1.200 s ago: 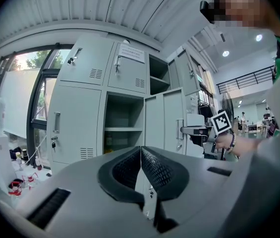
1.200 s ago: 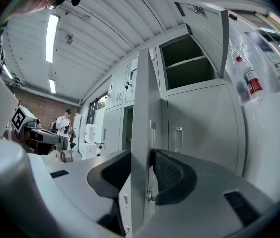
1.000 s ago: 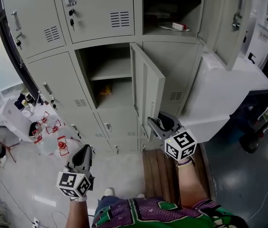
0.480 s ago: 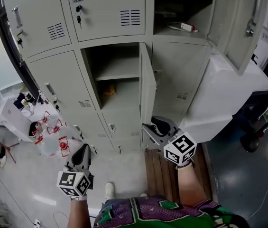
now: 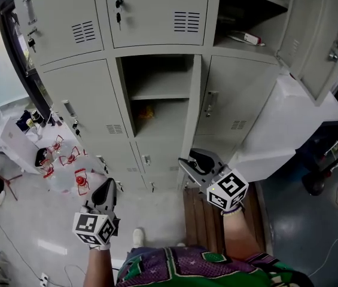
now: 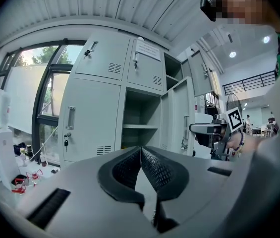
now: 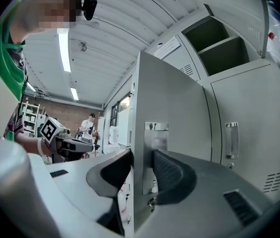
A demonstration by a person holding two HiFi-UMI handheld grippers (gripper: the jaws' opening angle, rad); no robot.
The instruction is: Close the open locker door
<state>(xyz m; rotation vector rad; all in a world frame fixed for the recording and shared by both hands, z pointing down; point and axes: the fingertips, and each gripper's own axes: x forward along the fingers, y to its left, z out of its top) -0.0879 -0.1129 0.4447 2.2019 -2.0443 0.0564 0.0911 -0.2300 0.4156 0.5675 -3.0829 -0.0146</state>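
Observation:
The open locker door [image 5: 192, 115] is a grey metal panel in the middle row, seen almost edge-on and standing out from its compartment [image 5: 157, 94]. My right gripper [image 5: 185, 161] is shut on the door's lower free edge. In the right gripper view the door panel [image 7: 172, 108] stands between the two pads of my right gripper [image 7: 142, 167], with its latch plate [image 7: 155, 128] just above them. My left gripper [image 5: 108, 186] hangs low at the left, shut and empty, away from the lockers. In the left gripper view the tips of my left gripper [image 6: 140, 150] meet.
A yellow object [image 5: 146, 111] lies inside the open compartment. The top-right locker [image 5: 246, 17] also stands open with its door [image 5: 327, 34] swung out. A white cabinet [image 5: 288, 121] stands at the right, a wooden pallet [image 5: 200, 217] under my right arm, and plastic bags [image 5: 67, 169] on the floor at the left.
The door has swung leftward toward its compartment, from showing its inner face to nearly edge-on, with my right gripper still on its edge. My left gripper has hardly moved.

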